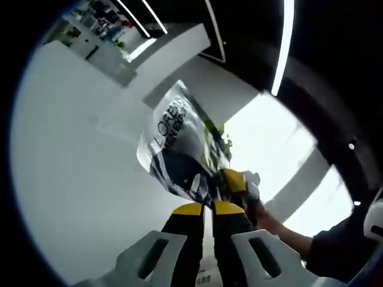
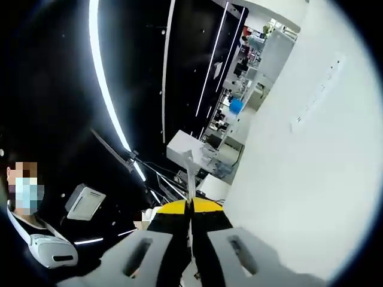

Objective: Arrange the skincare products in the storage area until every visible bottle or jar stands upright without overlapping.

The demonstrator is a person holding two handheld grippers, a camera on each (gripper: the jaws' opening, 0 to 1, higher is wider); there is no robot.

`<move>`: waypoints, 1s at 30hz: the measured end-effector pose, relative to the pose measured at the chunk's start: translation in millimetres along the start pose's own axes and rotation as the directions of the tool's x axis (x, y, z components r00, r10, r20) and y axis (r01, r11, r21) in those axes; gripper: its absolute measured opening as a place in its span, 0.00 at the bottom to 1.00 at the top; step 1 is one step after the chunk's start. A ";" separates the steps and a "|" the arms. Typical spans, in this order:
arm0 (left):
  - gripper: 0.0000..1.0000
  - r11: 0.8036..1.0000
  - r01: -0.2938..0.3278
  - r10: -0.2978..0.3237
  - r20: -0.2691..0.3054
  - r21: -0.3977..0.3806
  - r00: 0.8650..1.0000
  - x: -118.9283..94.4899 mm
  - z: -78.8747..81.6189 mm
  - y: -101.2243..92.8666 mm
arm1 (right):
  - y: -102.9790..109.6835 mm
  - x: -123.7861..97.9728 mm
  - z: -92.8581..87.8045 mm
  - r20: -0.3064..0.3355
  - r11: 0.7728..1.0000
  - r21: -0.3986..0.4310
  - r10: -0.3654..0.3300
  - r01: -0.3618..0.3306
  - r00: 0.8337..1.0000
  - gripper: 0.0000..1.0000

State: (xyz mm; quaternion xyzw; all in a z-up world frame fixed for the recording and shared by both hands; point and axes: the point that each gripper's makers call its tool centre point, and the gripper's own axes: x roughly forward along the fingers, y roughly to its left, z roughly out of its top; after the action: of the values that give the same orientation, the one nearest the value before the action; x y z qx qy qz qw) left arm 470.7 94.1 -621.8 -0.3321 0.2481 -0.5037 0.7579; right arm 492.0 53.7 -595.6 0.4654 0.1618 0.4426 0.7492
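Up in the air, the left gripper (image 1: 208, 207) has its yellow-tipped black jaws drawn narrow, pinching the lower edge of a flat white and dark-blue sachet (image 1: 179, 143) printed with large grey lettering and green marks (the wording starts "LORE"). The sachet stands tilted above the jaws, in front of a plain white wall (image 1: 78, 173) and bright ceiling light strips (image 1: 281, 48), touching no surface. In the right gripper view, the right gripper (image 2: 190, 209) presses its jaws together on a thin pale sheet edge (image 2: 189, 173) seen end-on; whether this is the same sachet I cannot tell.
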 end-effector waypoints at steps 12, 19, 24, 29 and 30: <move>0.00 0.991 0.117 -0.117 -0.008 0.072 0.993 -10.8 3.0 -37.3 | 9.7 -2.4 -1.8 0.014 0.998 0.057 0.035 -0.035 0.999 0.01; 0.00 0.975 0.165 -0.170 0.022 0.152 0.985 -20.0 17.3 -61.0 | 23.2 -2.5 -10.4 -0.052 0.999 0.023 0.050 -0.049 0.997 0.08; 0.00 0.973 0.172 -0.183 0.060 0.154 0.981 -29.7 31.8 -68.2 | 26.6 -1.8 -17.5 -0.065 1.000 -0.004 0.011 -0.011 0.998 0.22; 0.00 0.969 0.146 -0.162 0.067 0.198 0.985 -44.8 42.8 -63.9 | 22.1 -6.0 -21.5 -0.075 0.999 -0.022 -0.041 0.039 0.996 0.25; 0.00 0.970 0.134 -0.149 0.062 0.203 0.987 -46.0 45.2 -59.6 | 23.3 -7.0 -21.6 -0.074 0.999 -0.025 -0.043 0.041 0.996 0.24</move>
State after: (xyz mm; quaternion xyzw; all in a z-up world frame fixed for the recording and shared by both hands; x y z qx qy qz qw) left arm 450.2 132.0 -545.4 -0.2911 0.1431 -0.5653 0.7584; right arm 462.0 64.0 -588.2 0.4363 0.1943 0.4458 0.7571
